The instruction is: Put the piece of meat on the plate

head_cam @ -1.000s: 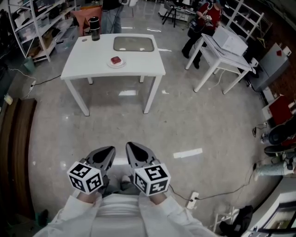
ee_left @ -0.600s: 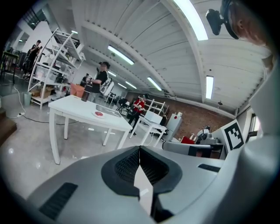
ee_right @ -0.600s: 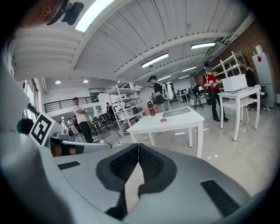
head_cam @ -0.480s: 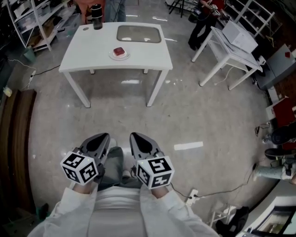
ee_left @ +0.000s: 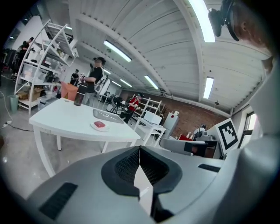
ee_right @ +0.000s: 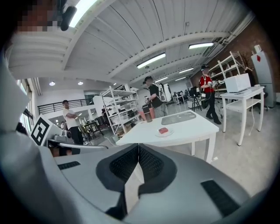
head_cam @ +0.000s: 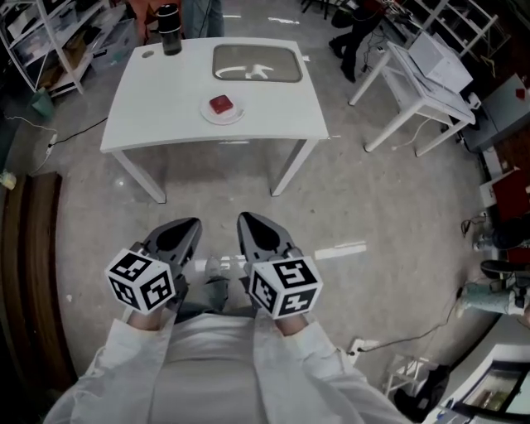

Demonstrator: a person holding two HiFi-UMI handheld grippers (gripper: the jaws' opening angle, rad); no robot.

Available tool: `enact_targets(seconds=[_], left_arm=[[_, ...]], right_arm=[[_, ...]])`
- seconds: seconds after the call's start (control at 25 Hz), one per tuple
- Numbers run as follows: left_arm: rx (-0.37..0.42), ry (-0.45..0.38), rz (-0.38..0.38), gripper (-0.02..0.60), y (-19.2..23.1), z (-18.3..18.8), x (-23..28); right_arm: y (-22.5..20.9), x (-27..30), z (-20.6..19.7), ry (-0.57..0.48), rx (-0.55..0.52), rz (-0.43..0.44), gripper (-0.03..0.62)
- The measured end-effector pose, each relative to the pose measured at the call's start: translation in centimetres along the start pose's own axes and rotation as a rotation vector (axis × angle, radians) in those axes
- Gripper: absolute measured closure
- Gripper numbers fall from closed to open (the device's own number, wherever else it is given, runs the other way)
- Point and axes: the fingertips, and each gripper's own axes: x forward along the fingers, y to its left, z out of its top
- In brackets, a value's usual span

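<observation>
Piece of meat (head_cam: 220, 104): a red chunk lying on a small white plate (head_cam: 238, 115), so the task looks already done.
Table (head_cam: 157, 91): white, with the plate mid-top, well in from every edge, and a dark flask (head_cam: 168, 16) at the far corner.
Left tool (head_cam: 190, 225): pressed together and empty, held low by the person's body.
Right tool (head_cam: 247, 222): also closed on nothing, just beside the left.
Open room: bare floor (head_cam: 373, 190) separates the tools from the table.
</observation>
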Motion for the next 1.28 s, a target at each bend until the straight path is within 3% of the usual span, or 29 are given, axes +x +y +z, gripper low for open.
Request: enact_targets(seconds=[0.24,0.48,0.68,0.84,1.28], left_arm=[[0.036,0.017,-0.093,0.572,4.4,4.1,2.9],[0.059,0.053,-0.106,0.572,7.4,5.9,6.1],[-0.009,-0.004,-0.048,0.572,10.5,7.3,7.9],[-0.038,-0.042,-0.01,0.571,13.1,9.0,10.0],[-0.067,-0.028,0.034,0.572,18.6,14.0,18.5]], right_arm=[[-0.3,5.9,3.6,-0.038,-0.002,-0.041,0.579],[-2.2,8.8,3.4,0.015,0.03,-0.066,0.579],[-4.1,11.4,4.5,0.008,0.028,-0.077,0.579],[-5.2,14.5,5.2,0.023,0.01,-0.032,0.579],[-9.9,24.0,10.7,0.05,-0.047,0.093,0.579]])
